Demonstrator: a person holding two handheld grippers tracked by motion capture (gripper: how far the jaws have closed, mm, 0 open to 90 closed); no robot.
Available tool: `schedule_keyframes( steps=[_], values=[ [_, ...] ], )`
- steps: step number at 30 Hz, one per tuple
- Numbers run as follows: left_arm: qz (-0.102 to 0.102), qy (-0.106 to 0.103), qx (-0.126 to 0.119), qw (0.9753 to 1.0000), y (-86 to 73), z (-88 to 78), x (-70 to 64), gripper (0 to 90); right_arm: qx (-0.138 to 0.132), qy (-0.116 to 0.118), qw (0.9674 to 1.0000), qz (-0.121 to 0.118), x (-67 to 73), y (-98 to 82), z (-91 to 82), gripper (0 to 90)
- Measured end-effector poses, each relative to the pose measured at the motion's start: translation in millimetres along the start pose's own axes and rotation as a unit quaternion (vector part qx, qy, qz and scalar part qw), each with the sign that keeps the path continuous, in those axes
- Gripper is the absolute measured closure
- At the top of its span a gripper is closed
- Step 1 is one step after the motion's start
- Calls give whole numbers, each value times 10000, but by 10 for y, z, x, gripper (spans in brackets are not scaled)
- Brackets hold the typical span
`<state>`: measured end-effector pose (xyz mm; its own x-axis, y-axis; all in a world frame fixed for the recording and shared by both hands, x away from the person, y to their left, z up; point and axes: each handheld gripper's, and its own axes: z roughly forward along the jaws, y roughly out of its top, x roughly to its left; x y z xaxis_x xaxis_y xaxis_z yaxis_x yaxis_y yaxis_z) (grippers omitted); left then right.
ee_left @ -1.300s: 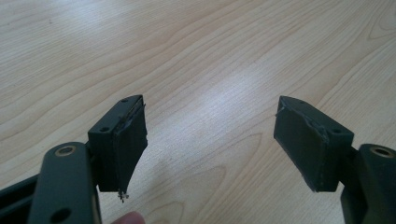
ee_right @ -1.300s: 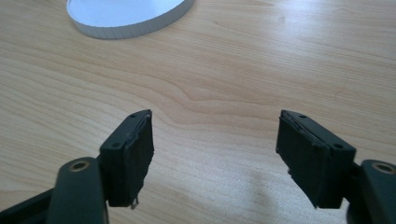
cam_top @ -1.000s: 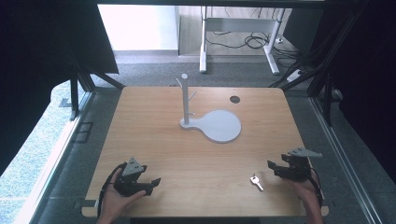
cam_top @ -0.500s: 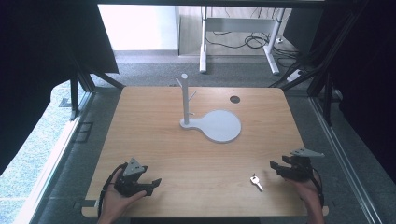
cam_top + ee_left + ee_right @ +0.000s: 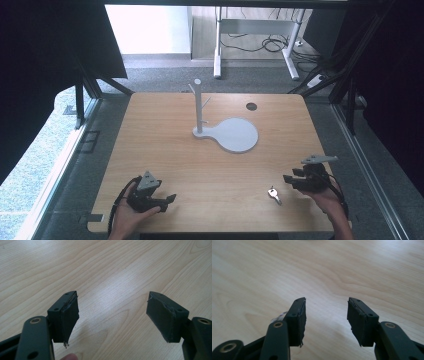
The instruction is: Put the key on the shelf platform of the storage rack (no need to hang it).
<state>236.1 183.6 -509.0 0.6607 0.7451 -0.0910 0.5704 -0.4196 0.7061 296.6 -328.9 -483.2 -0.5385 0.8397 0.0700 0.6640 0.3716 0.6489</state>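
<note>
Holding 2 grippers low over the near edge of the wooden table (image 5: 165, 135), I have my right gripper (image 5: 289, 179) pointing in toward the small metal key (image 5: 273, 194), which lies flat on the wood just beside and a little nearer to me than the jaw tips. Its jaws stand apart with nothing between them; in the right gripper view (image 5: 325, 315) the gap is moderate, bare wood showing through it, and a sliver of something pale and metallic peeks out behind the left jaw, which may be the key, though I cannot be sure. I keep this gripper low and nearly level because a flat key can only be taken from the side, at table height.

My left gripper (image 5: 167, 201) sits well apart from the key, near the table's front left. Its jaws are spread wide and empty, as the left gripper view (image 5: 112, 315) shows over plain wood. I judge it is parked there to stay out of the way until a second hold is needed.

Farther back, near the middle of the table, stands the white peg stand (image 5: 199, 107) on its round flat base (image 5: 235, 135), with short pegs angled up from the post. My guess is the key is meant for 1 of those pegs, so the pickup has to leave the key's ring end free.
</note>
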Motion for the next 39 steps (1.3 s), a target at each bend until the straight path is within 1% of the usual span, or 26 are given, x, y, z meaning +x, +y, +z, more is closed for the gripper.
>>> schedule_keyframes(
  steps=[1,4,7,8,9,10,11,13,17,18,20,21,22,24,27,28,29,32,33,34,37,39],
  values=[
    [-19,-10,-14,10000,0,-9,1,262,208,89,9997,-119,59,50,-12,519],
    [6,-22,-70,10000,13,-45,-8,262,471,175,9986,-170,135,105,-20,538],
    [12,-30,-81,10000,20,-55,-27,262,558,191,9981,-175,162,128,-22,549],
    [42,-36,-89,9999,25,-58,-33,262,621,206,9977,-158,175,139,-22,555],
    [50,-35,-89,9999,26,-61,-36,262,759,244,9967,-130,192,159,-10,560],
    [61,-39,-85,9999,28,-66,-37,262,827,259,9962,-111,203,167,-3,568],
    [61,-35,-93,9999,29,-71,-39,262,827,259,9962,-111,203,167,-3,568],
    [35,-32,-129,9999,29,-81,-32,262,965,315,9947,-134,235,192,21,578],
    [25,-34,-131,9999,25,-84,-22,262,1016,359,9941,-116,273,225,38,588],
    [29,-31,-128,9999,24,-85,-21,262,1064,408,9934,-119,291,240,55,593],
    [30,-29,-127,9999,25,-89,-20,262,1093,409,9931,-123,305,246,70,597],
    [23,-29,-137,9999,26,-91,-20,262,1165,425,9923,-54,340,255,95,610],
    [22,-29,-153,9999,28,-94,-18,262,1165,425,9923,-54,340,255,95,610],
    [23,-28,-161,9999,30,-101,-14,263,1224,493,9912,-64,380,258,117,616],
    [30,-33,-180,9998,31,-109,-17,263,1354,508,9894,-120,432,264,154,625],
    [35,-17,-185,9998,32,-117,-18,263,1415,509,9886,-79,446,270,182,635],
    [35,-17,-185,9998,32,-117,-18,263,1415,509,9886,-79,446,270,182,635],
    [-3,31,-207,9998,31,-130,-6,263,1514,562,9869,5,472,274,234,655],
    [-1,38,-197,9998,30,-133,4,264,1551,591,9861,-16,490,278,251,657],
    [-27,42,-211,9998,28,-132,8,264,1587,549,9858,-14,522,284,275,657],
    [-22,54,-200,9998,23,-130,14,265,1608,483,9858,35,519,287,295,659],
    [-16,65,-194,9998,24,-130,14,264,1635,506,9852,107,479,278,329,677]
  ],
)
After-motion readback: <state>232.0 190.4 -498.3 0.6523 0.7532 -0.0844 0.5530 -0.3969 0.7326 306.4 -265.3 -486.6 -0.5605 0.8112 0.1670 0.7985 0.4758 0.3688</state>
